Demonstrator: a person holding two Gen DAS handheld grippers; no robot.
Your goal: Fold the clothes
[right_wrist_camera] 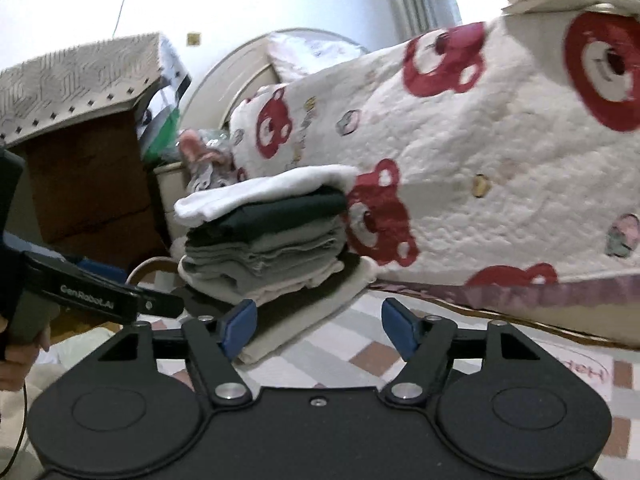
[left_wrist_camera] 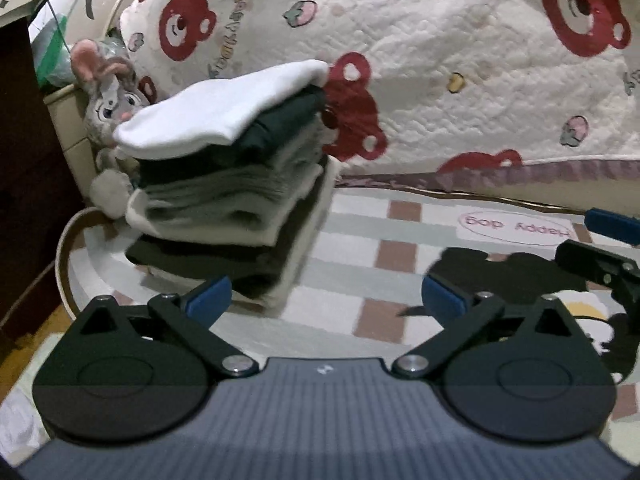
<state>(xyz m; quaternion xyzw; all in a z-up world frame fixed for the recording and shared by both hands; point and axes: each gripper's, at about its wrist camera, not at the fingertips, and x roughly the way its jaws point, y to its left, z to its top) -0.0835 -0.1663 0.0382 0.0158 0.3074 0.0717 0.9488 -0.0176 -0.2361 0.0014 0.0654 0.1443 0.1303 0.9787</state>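
Observation:
A stack of folded clothes (left_wrist_camera: 228, 196) (right_wrist_camera: 264, 248) stands on the checked bed sheet (left_wrist_camera: 360, 264), with a white garment (left_wrist_camera: 224, 108) (right_wrist_camera: 264, 190) on top and dark, grey and cream layers below. My left gripper (left_wrist_camera: 326, 298) is open just in front of the stack's right side, nothing between its blue pads. My right gripper (right_wrist_camera: 320, 330) is open too, close to the stack's lower right corner, and holds nothing. The right gripper's finger (left_wrist_camera: 596, 266) shows at the right edge of the left wrist view. The left gripper's body (right_wrist_camera: 100, 300), held by a hand (right_wrist_camera: 18, 354), shows at the left of the right wrist view.
A quilt with red bear faces (left_wrist_camera: 460, 72) (right_wrist_camera: 480, 160) is heaped behind the stack. A grey plush rabbit (left_wrist_camera: 108, 96) leans at the stack's left. A black and white print (left_wrist_camera: 500, 272) lies on the sheet to the right. A brown cabinet (right_wrist_camera: 88, 184) stands left of the bed.

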